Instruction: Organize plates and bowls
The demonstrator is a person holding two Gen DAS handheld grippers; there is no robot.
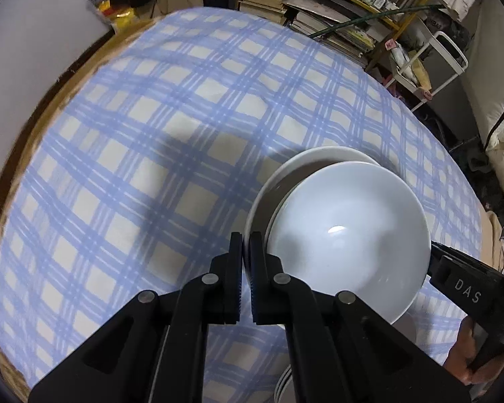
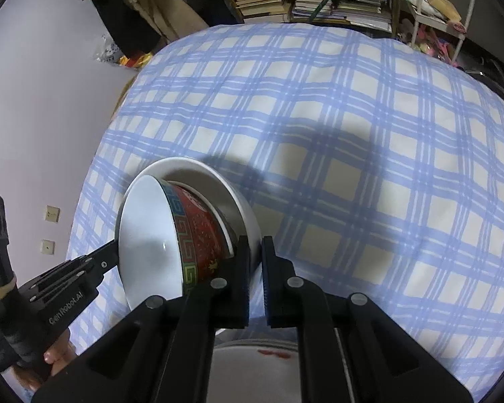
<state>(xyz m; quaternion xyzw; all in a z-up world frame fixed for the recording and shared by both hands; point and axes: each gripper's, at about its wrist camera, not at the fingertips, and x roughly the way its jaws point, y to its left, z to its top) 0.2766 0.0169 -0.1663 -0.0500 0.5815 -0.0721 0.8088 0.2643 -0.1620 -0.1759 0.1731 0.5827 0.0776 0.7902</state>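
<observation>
Left wrist view: left gripper (image 1: 246, 245) nearly closed, apparently pinching rim of plain white ceramic plate (image 1: 319, 158). Right gripper (image 2: 255, 248) narrowly parted astride same plate's rim. Red-patterned white-lined bowl (image 2: 171, 235) rides on plate; two-sided hold likely steadies it above blue-checked tablecloth (image 2: 352, 134).

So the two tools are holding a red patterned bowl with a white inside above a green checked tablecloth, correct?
Not quite: the tablecloth is blue and cream checked, not green, as the right wrist view shows. The rest holds: both tools grip the red patterned bowl with a white inside.
</observation>
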